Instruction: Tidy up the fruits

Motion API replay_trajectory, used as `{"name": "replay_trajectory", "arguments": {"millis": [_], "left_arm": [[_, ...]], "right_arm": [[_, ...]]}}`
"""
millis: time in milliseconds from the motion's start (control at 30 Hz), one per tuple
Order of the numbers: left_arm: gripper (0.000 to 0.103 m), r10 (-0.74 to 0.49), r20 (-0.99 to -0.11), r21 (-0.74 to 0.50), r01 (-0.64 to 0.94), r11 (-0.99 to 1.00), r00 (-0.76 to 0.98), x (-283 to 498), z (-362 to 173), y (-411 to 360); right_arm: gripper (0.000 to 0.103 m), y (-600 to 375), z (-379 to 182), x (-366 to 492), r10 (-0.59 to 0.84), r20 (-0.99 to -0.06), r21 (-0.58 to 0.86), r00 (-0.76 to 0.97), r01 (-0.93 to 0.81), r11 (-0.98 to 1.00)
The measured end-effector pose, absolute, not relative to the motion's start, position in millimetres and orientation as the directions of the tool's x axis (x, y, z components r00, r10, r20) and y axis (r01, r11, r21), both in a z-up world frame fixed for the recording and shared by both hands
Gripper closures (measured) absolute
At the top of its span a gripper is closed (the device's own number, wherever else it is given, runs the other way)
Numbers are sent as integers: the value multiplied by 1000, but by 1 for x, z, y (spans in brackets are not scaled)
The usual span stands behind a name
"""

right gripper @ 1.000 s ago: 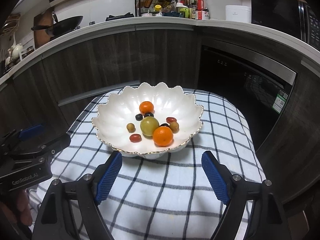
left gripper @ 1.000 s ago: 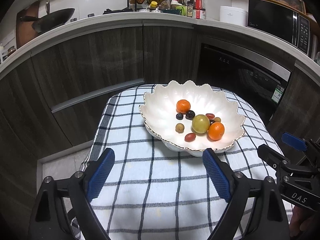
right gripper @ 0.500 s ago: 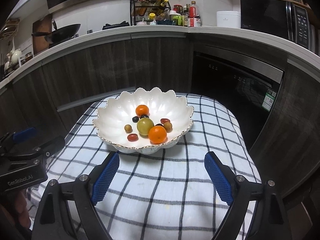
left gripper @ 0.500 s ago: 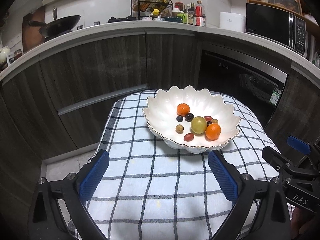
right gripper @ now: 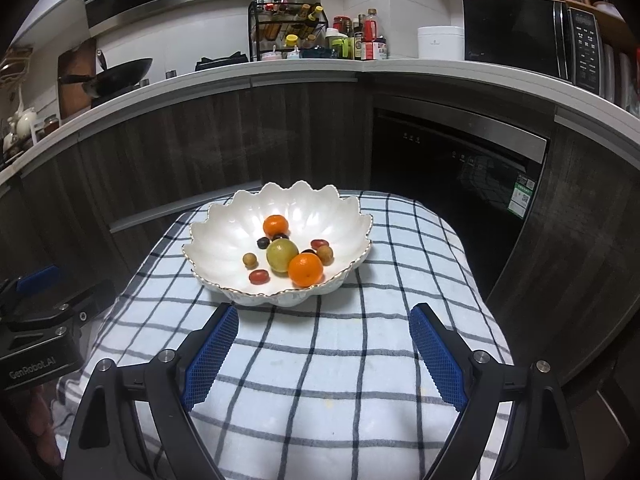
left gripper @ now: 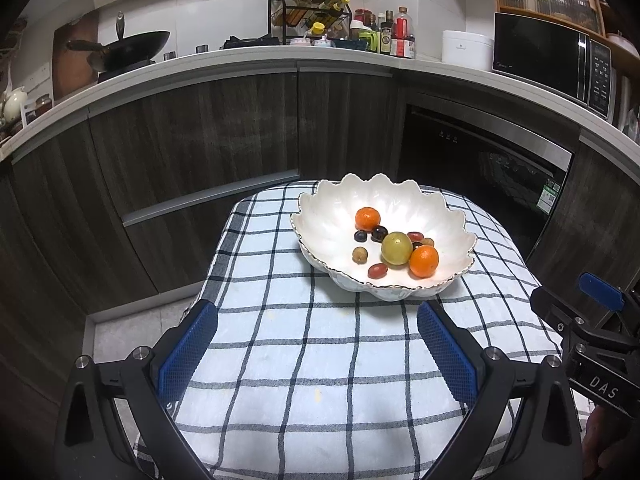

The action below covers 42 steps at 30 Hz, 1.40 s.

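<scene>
Both hand-held grippers (left gripper: 318, 350) (right gripper: 324, 350) have pulled back from the bowl (left gripper: 332, 216), jaws wide.

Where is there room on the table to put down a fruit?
Bare checked cloth lies between the white bowl and both open grippers, left and right. A strip left of the bowl is free too. The bowl's middle is crowded around the green fruit; its far inner wall is bare.

Checked cloth (left gripper: 320, 360) over the table; wok (left gripper: 132, 46), spice rack (left gripper: 310, 16), microwave (left gripper: 552, 60) on counter (left gripper: 240, 62)
</scene>
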<state>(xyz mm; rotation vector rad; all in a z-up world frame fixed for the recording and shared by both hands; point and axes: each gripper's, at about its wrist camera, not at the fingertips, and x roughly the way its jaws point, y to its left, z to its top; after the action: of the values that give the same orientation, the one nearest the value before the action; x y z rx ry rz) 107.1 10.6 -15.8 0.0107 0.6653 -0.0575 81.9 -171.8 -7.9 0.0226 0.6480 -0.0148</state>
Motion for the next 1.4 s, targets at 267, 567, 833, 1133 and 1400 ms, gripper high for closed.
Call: {"name": "replay_trajectory", "arguments": {"millis": [267,567,833,1133,1400], "left_arm": [[1,-55,-613,-8,64,998,788,106,-16,9],[1,-56,-615,-4,68,998,786,105,-15,7],[1,-55,-614,-3,67,998,788,105,-14,7],[1,-56,-612,-3,69,998,789,106,-14,8],[1,-55,-611,0,70,998,790,105,-13,8]], "right_arm": [[15,-174,-8,82,-9,-601,22,799,28,999],[15,-176,-8,82,-13,-601,24,799,35,999],[15,-176,-9,82,-13,-602,24,798,35,999],[15,-175,-9,83,-13,-601,24,799,34,999],[15,-175,-9,82,-14,-600,23,800,35,999]]}}
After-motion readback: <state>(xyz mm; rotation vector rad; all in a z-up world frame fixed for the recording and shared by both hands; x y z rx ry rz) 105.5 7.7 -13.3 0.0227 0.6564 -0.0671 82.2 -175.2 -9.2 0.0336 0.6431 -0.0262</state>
